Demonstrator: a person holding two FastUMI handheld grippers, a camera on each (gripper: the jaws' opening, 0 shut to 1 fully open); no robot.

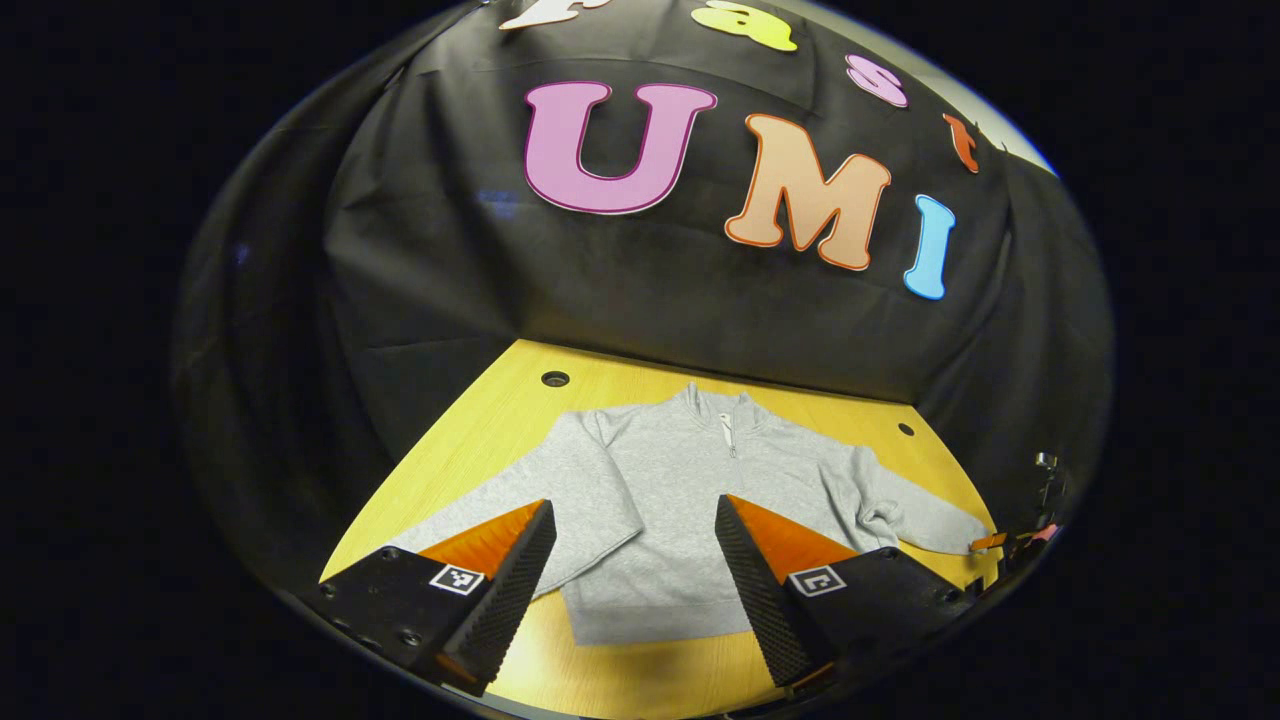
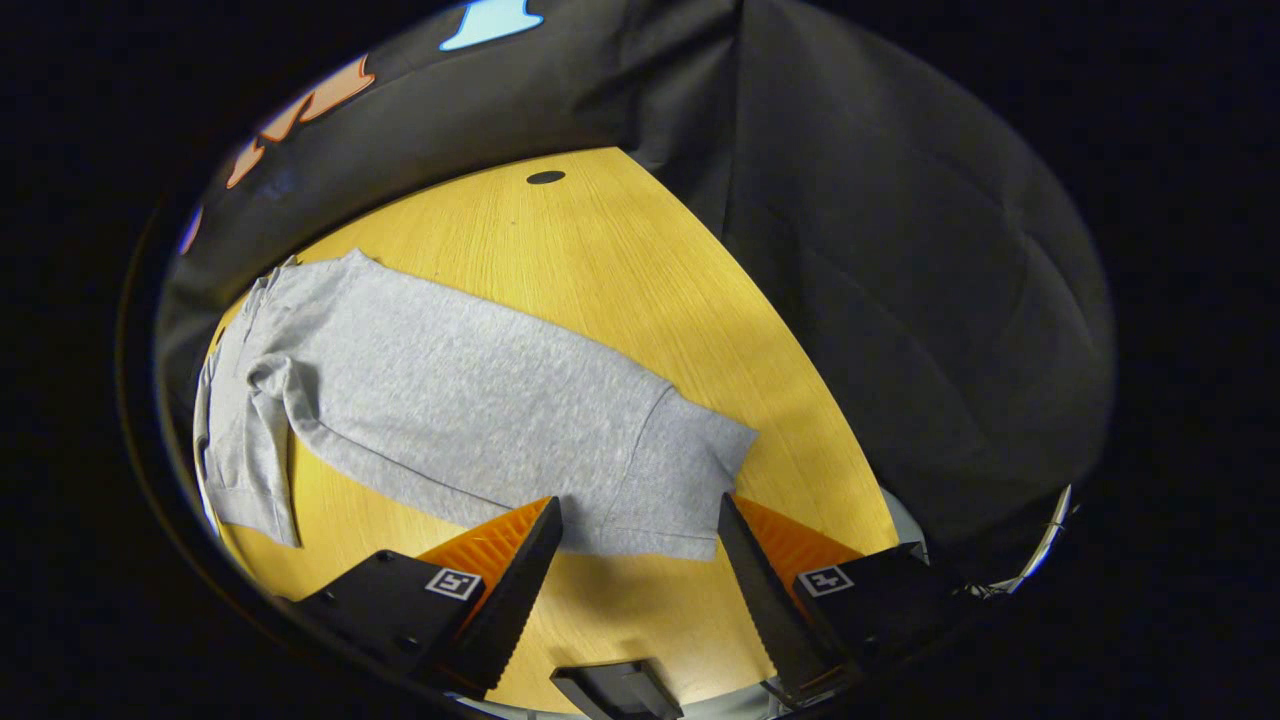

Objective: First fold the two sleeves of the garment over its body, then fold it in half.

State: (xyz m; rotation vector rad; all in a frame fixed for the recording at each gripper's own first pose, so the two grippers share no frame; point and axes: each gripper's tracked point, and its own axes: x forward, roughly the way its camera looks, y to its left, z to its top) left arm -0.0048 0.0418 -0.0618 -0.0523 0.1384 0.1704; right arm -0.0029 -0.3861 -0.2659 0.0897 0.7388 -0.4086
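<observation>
A grey zip-neck sweatshirt (image 1: 690, 480) lies flat on the yellow wooden table (image 1: 480, 430), collar toward the back wall, both sleeves spread out to the sides. My left gripper (image 1: 635, 520) hovers open above its lower body, with nothing between the fingers. In the right gripper view one sleeve (image 2: 470, 410) stretches across the table, its cuff (image 2: 690, 470) nearest me. My right gripper (image 2: 640, 515) is open, just short of that cuff's end. The garment's body (image 2: 235, 420) is bunched at the left edge of that view.
The table has a round hole (image 1: 555, 379) at the back left and a smaller one (image 1: 905, 429) at the back right. Black cloth walls close in behind and on both sides. A dark part (image 2: 615, 688) of the gripper's body shows at the bottom of the right gripper view.
</observation>
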